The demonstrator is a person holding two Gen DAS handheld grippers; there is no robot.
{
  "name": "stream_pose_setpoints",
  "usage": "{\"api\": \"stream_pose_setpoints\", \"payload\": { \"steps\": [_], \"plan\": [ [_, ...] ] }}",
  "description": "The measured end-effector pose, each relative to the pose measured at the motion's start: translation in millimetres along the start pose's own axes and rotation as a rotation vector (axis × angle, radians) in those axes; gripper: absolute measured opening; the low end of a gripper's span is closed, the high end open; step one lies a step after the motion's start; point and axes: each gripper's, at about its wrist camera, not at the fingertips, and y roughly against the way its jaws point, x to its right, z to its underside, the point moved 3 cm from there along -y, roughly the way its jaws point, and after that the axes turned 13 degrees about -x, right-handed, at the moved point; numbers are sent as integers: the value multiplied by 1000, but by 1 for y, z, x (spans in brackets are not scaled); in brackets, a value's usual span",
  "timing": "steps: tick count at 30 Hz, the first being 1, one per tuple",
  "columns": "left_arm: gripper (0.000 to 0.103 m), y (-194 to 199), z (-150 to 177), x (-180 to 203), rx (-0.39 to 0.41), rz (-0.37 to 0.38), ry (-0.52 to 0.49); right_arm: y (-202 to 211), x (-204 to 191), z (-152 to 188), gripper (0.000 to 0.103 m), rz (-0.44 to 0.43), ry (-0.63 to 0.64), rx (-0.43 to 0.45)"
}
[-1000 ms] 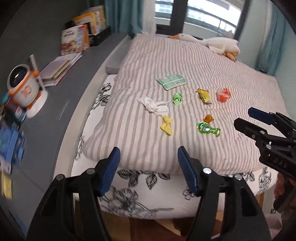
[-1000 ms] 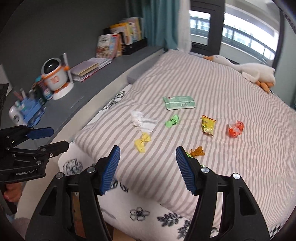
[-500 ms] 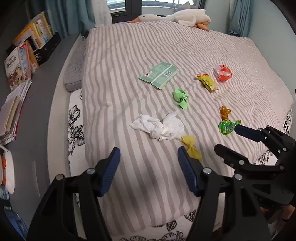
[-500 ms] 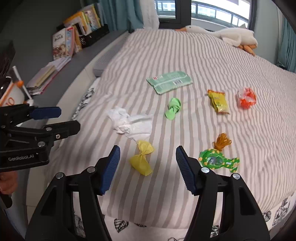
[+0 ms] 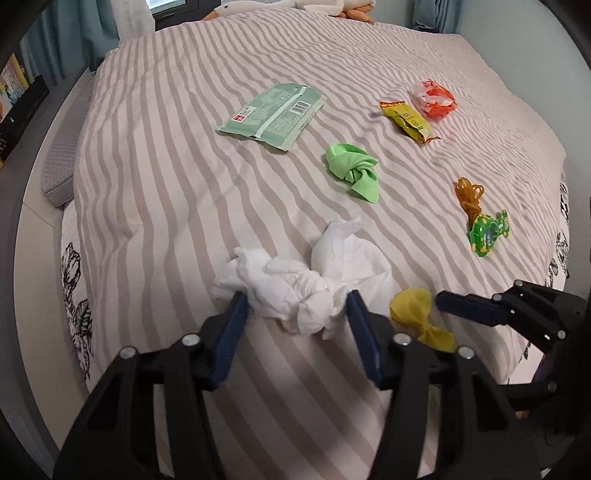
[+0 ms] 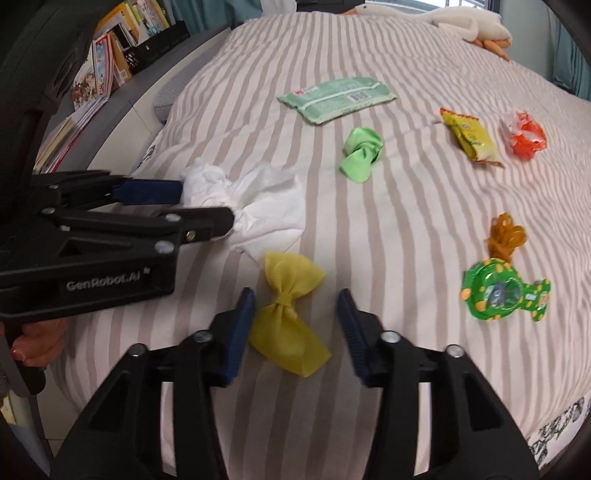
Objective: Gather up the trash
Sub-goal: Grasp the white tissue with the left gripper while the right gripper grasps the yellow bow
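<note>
Both grippers are spread wide over the striped bedspread (image 5: 155, 155). Left gripper (image 5: 295, 314) holds nothing; its blue-padded fingers (image 5: 231, 332) straddle the crumpled white tissue wad (image 5: 295, 288), which lies between them near the front edge of the bed, the tips at or against its sides. Right gripper (image 6: 295, 317) is likewise open, its fingers on either side of the yellow fabric bow (image 6: 288, 314), whose lower wing reaches close to the left pad; whether it touches cannot be told.

In the right wrist view the left gripper (image 6: 207, 205) comes in from the left, one finger above and one below the near end of the tissue (image 6: 255, 206), with the bow just beside the tissue's lower edge. Farther up the bed lie a knotted light-green cloth scrap (image 5: 352, 170), a flat pale-green wipes packet (image 5: 273, 114), a yellow snack wrapper (image 5: 406, 120) and a crumpled orange-and-clear wrapper (image 5: 434, 98) just beside it. Toward the right lie an amber twisted wrapper (image 6: 506, 236) touching a green dotted candy wrapper (image 6: 498, 291).

A white goose plush toy (image 6: 465, 20) is cut off at the head of the bed. Books (image 6: 99, 70) stand on the grey ledge at left, partly hidden behind the left gripper's body. The yellow bow (image 5: 421, 317) is partly covered by the left gripper's finger in the left wrist view.
</note>
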Motion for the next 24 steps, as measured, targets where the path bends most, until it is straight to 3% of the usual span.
{"api": "stream_pose_setpoints", "payload": {
  "steps": [5,14,24],
  "plan": [
    [32,8,0,8,19,1,-58,8,-7,-2,16,-23,25,-7],
    [30,49,7,17,61,19,-57,50,0,-10,14,-4,11,37],
    [30,136,37,38,152,11,23,138,-16,-1,14,11,88,117]
  ]
}}
